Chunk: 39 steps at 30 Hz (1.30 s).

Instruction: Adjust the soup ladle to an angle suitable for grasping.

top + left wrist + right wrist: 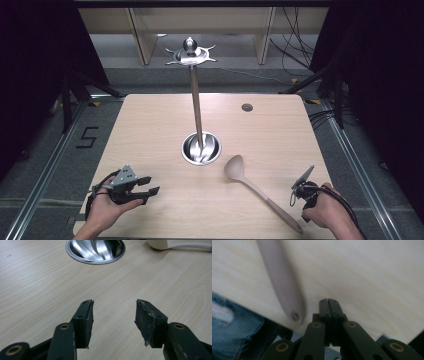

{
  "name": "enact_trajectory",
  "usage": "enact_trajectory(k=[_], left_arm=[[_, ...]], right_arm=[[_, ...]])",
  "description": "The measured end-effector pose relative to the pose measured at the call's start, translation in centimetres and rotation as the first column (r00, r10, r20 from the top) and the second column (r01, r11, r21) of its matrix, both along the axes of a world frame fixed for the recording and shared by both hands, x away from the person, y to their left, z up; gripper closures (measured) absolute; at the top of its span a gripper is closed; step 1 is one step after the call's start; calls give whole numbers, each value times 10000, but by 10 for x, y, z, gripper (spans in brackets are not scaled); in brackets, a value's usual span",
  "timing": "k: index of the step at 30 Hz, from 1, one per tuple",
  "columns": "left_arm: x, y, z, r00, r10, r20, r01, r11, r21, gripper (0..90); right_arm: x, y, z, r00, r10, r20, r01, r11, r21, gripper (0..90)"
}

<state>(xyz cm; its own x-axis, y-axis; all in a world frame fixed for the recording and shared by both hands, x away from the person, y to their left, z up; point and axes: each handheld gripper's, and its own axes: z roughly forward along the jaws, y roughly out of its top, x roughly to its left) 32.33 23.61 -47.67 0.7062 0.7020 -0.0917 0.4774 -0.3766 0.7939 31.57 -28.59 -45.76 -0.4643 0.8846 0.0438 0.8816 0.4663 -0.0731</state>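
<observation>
A beige ladle (252, 186) lies on the wooden table (150, 125), its bowl near the centre and its handle running toward the front right edge. My right gripper (306, 215) is beside the handle's end, shut with nothing between its jaws. In the right gripper view the shut tips (328, 301) hover just right of the handle end (293, 311), apart from it. My left gripper (148, 187) rests at the front left, open and empty. The left gripper view shows its jaws (114, 315) apart over bare wood, with the ladle's bowl (160, 243) far off.
A metal utensil stand (196, 100) rises from a round steel base (200, 149) at the table's centre, topped by a hooked crown (190, 54). That base (95, 251) lies ahead of the left gripper. A small grommet (247, 107) sits at the back right.
</observation>
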Motion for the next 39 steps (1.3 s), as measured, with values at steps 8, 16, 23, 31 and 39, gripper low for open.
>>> enact_trajectory(k=[8,16,23,31,39], left_arm=[[0,0,0,9999,31,151,-30,10000,-19,479],[-1,1,1,10000,-49,49,49,10000,-61,479],[-1,1,1,10000,-66,54,66,10000,-67,479],[-1,1,1,10000,-62,51,63,9999,-80,479],[-1,2,1,10000,-64,25,65,9999,-109,479]], right_arm=[[-3,17,15,9984,288,478,-319,9974,651,900],[-8,44,-4,9951,757,-632,-693,9927,985,900],[0,44,-11,9990,73,-449,-60,9995,298,900],[45,23,-10,9886,-926,1188,937,9956,-34,900],[91,14,-9,9635,-1957,1826,1850,9799,742,900]])
